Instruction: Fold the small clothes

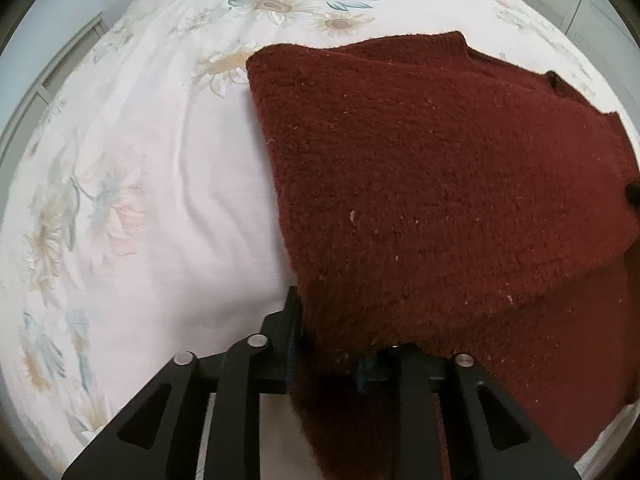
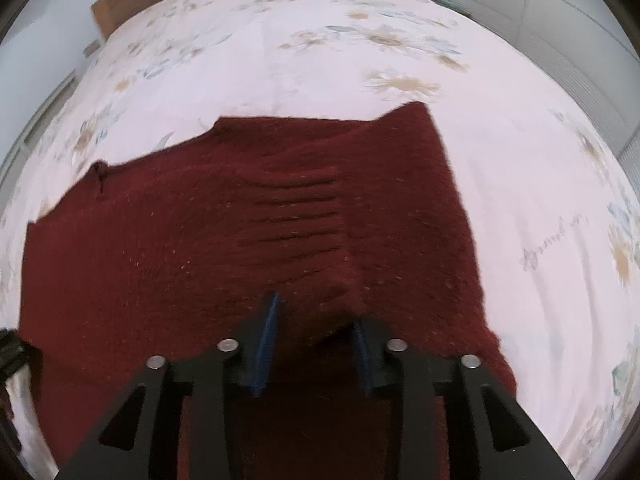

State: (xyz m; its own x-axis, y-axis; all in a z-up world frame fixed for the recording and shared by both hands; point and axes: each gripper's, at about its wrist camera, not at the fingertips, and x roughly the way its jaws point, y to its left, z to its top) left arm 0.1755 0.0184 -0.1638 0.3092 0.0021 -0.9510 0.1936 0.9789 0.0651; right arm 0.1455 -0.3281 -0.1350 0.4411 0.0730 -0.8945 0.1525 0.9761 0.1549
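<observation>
A dark red knitted sweater [image 1: 420,184] lies spread on the bed, its near edge lifted. In the left wrist view my left gripper [image 1: 328,344] has its jaws around the near left corner of the sweater, and the knit drapes over the right finger and hides it. In the right wrist view the same sweater [image 2: 192,240] fills the middle. My right gripper [image 2: 316,332] holds the near edge, with fabric bunched between its blue pads [image 2: 266,340]. The knit puckers into ridges just ahead of it.
The bed is covered by a white sheet with pale sunflower prints [image 1: 132,208], also in the right wrist view [image 2: 520,184]. A wooden headboard [image 2: 120,4] stands at the far end. White cupboard doors [image 2: 560,12] line the right side.
</observation>
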